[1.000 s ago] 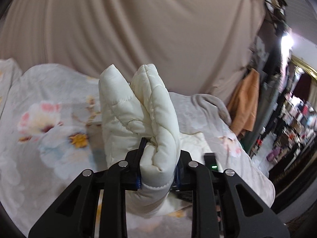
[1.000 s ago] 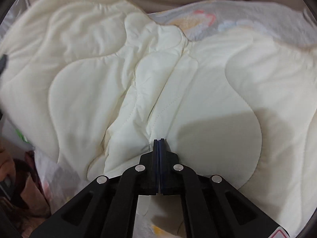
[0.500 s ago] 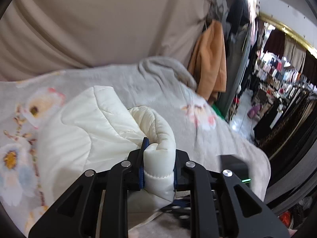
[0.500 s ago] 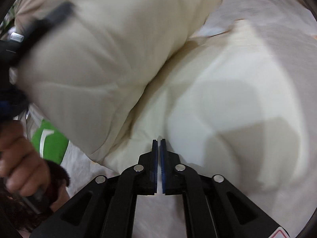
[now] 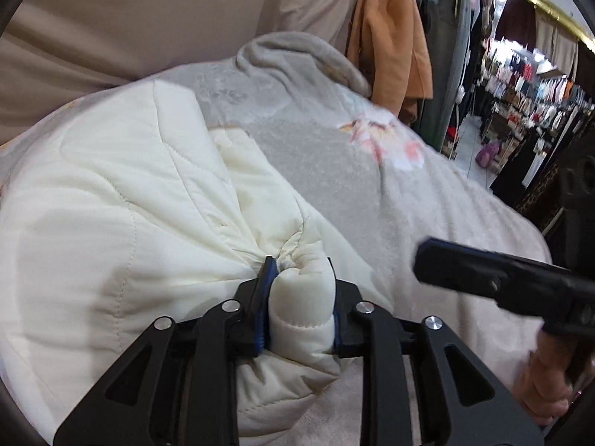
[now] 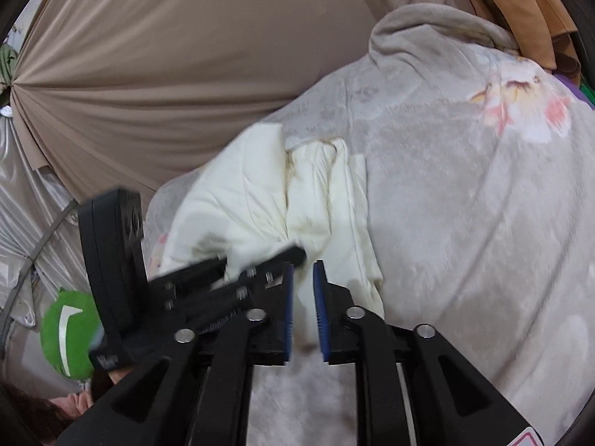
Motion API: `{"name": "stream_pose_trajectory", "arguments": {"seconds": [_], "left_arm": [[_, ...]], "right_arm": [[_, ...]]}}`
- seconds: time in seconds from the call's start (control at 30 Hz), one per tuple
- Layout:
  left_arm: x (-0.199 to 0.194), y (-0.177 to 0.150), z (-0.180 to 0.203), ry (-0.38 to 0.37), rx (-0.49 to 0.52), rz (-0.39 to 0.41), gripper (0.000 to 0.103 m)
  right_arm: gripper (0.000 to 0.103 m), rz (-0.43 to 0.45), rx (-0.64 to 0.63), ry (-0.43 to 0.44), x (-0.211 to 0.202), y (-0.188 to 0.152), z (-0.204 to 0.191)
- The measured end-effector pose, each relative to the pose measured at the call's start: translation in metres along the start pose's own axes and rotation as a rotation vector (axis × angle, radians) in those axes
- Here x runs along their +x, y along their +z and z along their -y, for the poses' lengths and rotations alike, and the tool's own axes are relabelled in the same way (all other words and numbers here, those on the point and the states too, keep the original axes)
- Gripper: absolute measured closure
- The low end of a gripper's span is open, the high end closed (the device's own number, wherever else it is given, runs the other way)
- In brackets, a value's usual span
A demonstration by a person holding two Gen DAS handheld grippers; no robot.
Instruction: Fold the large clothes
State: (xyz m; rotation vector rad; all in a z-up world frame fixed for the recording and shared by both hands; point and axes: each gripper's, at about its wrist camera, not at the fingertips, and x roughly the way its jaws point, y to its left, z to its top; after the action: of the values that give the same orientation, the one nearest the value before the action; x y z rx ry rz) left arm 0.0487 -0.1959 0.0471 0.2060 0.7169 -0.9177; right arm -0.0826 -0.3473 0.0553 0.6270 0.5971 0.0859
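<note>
Currently | my left gripper (image 5: 299,297) clamps the quilted jacket (image 5: 111,204) hem | jacket extends forward-left | my right gripper (image 6: 302,297) sits slightly parted, empty, just right of it.

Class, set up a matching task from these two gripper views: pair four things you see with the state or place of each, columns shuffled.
Things:
1. left gripper
2. right gripper
3. cream quilted padded jacket
4. orange garment

States:
A. hanging at the back
B. lying on the grey floral blanket
C. shut on a bunched padded edge
D. open, holding nothing

Pairs: 1-C, 2-D, 3-B, 4-A
</note>
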Motion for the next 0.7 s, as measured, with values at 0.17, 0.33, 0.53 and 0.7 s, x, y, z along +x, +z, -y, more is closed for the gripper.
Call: {"name": "stream_pose_trajectory", "arguments": {"seconds": [0.17, 0.33, 0.53, 0.7], "left_arm": [[-0.076, -0.014, -0.011, 0.007, 0.023, 0.103, 0.023], [-0.115, -0.055, -0.052, 0.109, -0.022, 0.069, 0.015], [-0.100, -0.109, -0.103, 0.243, -0.174, -0.065, 0.015], [-0.088, -0.115, -0.116, 0.305, -0.200, -0.064, 0.020]], "right_arm": [[0.056, 0.034, -0.028, 0.018, 0.001, 0.021, -0.012], [0.039, 0.027, -0.104, 0.060, 0.007, 0.026, -0.038], [0.030, -0.051, -0.210, 0.068, 0.045, 0.020, -0.074], [0.044, -0.075, -0.277, -0.036, 0.074, 0.015, -0.086]]}}
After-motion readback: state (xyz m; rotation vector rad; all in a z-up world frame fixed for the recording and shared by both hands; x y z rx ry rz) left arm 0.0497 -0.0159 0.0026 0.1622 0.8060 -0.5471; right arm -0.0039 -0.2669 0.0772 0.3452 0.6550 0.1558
